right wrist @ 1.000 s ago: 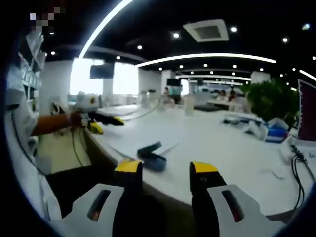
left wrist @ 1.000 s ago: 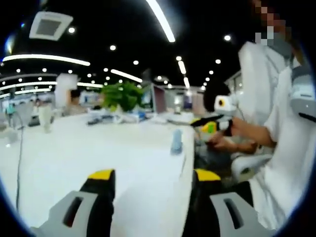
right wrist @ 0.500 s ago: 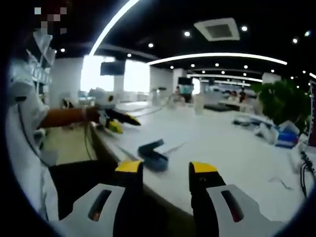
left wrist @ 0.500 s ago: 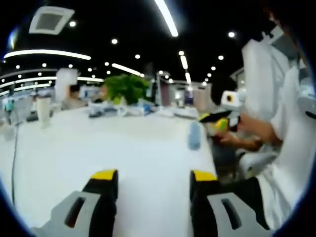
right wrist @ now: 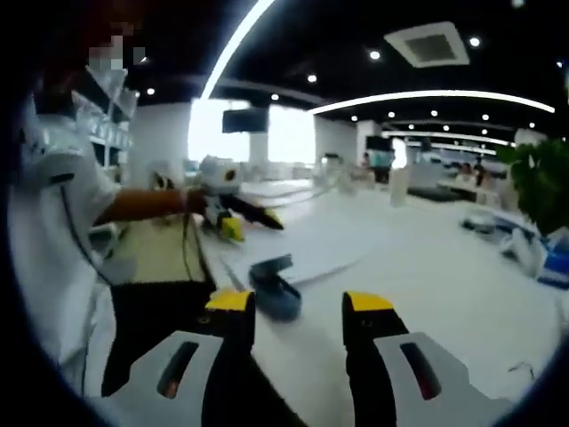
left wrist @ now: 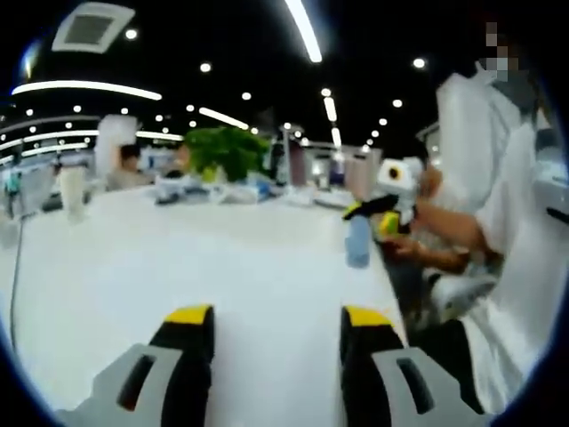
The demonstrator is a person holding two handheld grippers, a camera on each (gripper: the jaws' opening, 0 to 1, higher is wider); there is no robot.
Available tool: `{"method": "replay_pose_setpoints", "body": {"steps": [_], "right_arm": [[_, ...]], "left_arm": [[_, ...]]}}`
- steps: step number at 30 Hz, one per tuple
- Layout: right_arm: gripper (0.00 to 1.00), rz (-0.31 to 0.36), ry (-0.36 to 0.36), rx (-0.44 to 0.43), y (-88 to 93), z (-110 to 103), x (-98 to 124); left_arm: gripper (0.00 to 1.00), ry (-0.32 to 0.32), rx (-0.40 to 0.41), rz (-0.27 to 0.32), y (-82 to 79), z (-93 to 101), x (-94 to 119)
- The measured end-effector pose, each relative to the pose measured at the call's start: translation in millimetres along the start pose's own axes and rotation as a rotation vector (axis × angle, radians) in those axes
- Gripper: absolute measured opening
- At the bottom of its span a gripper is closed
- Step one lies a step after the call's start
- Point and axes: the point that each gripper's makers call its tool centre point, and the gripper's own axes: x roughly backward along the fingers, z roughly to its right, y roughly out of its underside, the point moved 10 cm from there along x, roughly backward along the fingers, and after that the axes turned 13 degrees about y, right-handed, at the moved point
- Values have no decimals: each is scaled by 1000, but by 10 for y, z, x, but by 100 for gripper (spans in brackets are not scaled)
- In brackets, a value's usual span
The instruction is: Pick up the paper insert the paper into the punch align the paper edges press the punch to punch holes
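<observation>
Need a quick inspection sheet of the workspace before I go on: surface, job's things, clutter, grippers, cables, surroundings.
Surface: white table, mostly bare near the grippers.
Job's things: blue punch near the table edge, a paper sheet lying just beyond it; whether they touch is unclear.
Clutter: items at the far side by a plant, too blurred to name.
Grippers: left gripper open, empty, over the table; right gripper open, empty, pointing toward the punch.
Cables: a thin cable runs across the table at one side.
Surroundings: open office, ceiling lights, people seated far off.
</observation>
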Motion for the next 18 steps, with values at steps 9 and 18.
{"method": "replay_pose_setpoints", "body": {"steps": [9,18], "right_arm": [[42,-90,-126,76,30,78,-231],[39,-118,-240,97,46,97,-435]], "left_arm": [[55,0,-12,-5,13,-10,0],[53,-7,-17,-3,11,-6,-1]]}}
